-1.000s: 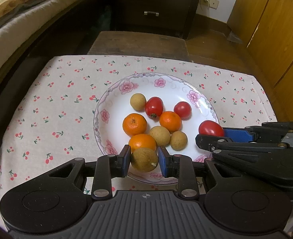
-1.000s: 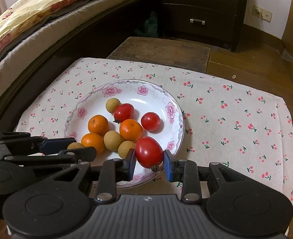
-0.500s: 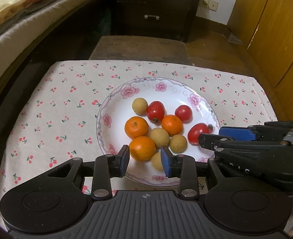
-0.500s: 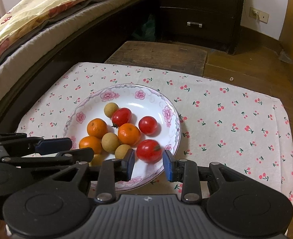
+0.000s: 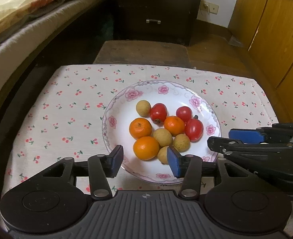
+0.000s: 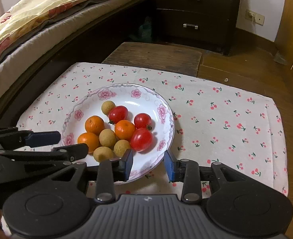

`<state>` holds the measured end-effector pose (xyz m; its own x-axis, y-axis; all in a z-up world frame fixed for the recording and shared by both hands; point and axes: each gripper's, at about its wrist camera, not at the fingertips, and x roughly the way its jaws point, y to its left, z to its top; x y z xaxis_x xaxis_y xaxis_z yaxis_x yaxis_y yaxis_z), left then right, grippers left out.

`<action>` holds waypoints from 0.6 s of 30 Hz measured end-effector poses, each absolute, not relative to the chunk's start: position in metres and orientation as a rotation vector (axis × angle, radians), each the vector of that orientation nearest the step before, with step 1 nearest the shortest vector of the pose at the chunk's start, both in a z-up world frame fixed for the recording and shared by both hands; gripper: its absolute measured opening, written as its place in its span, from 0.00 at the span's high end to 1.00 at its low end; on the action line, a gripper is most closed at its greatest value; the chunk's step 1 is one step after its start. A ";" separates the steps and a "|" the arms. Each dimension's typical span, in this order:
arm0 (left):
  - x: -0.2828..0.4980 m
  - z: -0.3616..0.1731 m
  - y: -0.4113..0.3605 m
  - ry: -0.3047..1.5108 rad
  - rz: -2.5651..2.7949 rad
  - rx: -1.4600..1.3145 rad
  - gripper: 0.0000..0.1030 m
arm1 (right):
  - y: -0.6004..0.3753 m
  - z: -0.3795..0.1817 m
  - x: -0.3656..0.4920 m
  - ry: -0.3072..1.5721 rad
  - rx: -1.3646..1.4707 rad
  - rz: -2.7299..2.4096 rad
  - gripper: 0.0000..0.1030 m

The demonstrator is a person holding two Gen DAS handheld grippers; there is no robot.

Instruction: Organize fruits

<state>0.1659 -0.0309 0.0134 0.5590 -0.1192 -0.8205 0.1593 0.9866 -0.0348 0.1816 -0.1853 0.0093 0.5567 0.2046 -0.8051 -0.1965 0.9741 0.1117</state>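
Observation:
A white plate with pink flowers (image 5: 114, 107) (image 6: 166, 103) holds three oranges, three red tomatoes and several brown longans. My left gripper (image 5: 145, 158) hovers over the plate's near rim, its jaws opening with nothing gripped; an orange (image 5: 146, 147) and a longan (image 5: 162, 156) lie in the plate just beyond its pads. My right gripper (image 6: 148, 160) hangs over the near right rim, jaws also opening and empty. The big tomato (image 6: 142, 139) rests in the plate just ahead of it. Each gripper shows at the side of the other's view (image 5: 236, 139) (image 6: 66, 142).
The plate sits on a white cloth with a cherry print (image 5: 70, 107) over a low table. A wooden stool (image 6: 154, 54) stands behind, then a dark drawer chest (image 6: 192, 12). A bed (image 6: 36, 20) runs along the left, wooden cabinets (image 5: 276, 29) on the right.
The left gripper let go of a longan and the right let go of a tomato; both fruits now lie in the plate. Both sets of jaws have spread wider.

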 end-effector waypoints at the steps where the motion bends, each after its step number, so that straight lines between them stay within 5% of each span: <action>1: 0.165 0.014 -0.030 0.962 -0.162 0.046 0.43 | -0.186 0.010 0.181 0.952 0.011 0.235 0.65; 18: 0.144 0.017 -0.031 0.941 -0.126 0.073 0.29 | -0.189 0.013 0.156 0.952 0.048 0.213 0.63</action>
